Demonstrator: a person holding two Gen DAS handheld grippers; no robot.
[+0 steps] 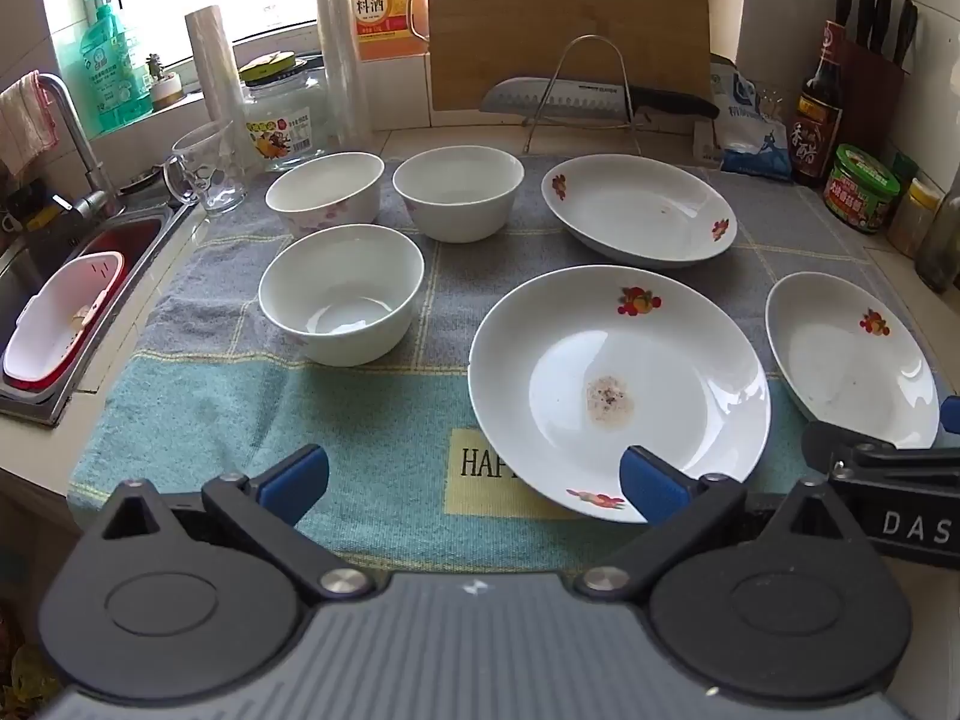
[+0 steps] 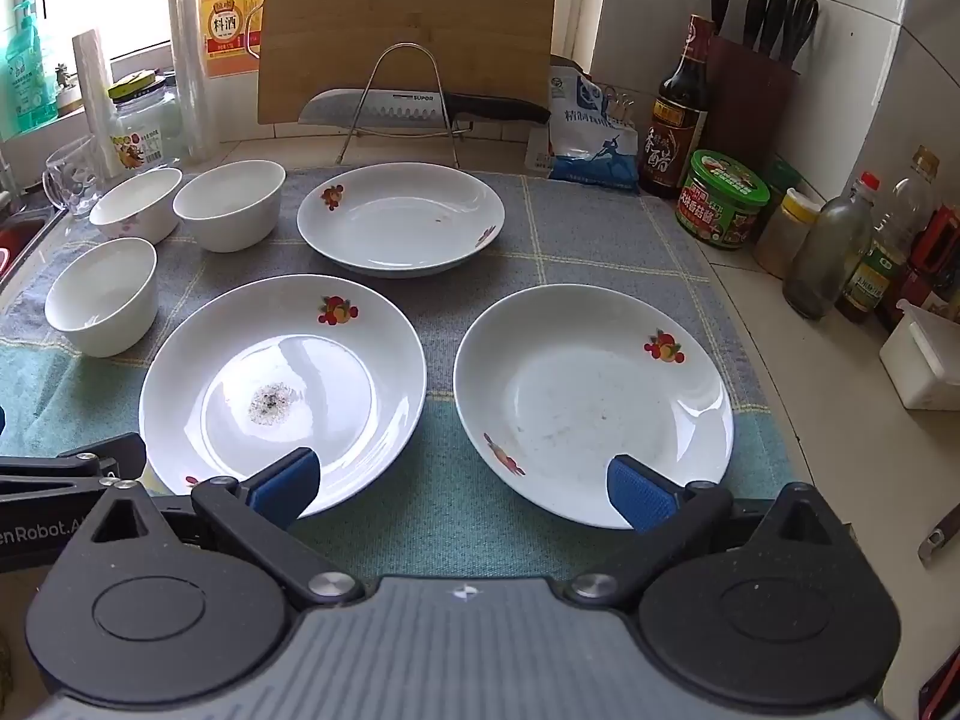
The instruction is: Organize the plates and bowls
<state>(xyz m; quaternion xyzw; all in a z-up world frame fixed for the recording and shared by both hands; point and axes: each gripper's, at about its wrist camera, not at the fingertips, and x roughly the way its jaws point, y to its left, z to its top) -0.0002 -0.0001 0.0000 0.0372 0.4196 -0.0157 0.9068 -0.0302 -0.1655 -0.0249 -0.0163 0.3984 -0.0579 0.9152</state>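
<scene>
Three white bowls stand on the left of a checked cloth: a near bowl (image 1: 342, 294) (image 2: 102, 297), a far-left bowl (image 1: 325, 192) (image 2: 137, 201) and a far-middle bowl (image 1: 459, 192) (image 2: 230, 204). Three white plates with fruit prints lie to their right: a stained middle plate (image 1: 618, 390) (image 2: 282, 384), a far plate (image 1: 639, 210) (image 2: 401, 217) and a right plate (image 1: 852, 354) (image 2: 591, 399). My left gripper (image 1: 474, 483) hovers open over the cloth's near edge, its right finger above the stained plate's rim. My right gripper (image 2: 462, 489) hangs open between the two near plates, holding nothing.
A sink (image 1: 72, 276) with a red-and-white basket lies left of the cloth. A glass mug (image 1: 207, 171), jar, bottles, a cutting board (image 2: 408, 30) and a knife on a wire rack (image 2: 408, 105) line the back. Sauce bottles and jars (image 2: 723, 198) crowd the right side.
</scene>
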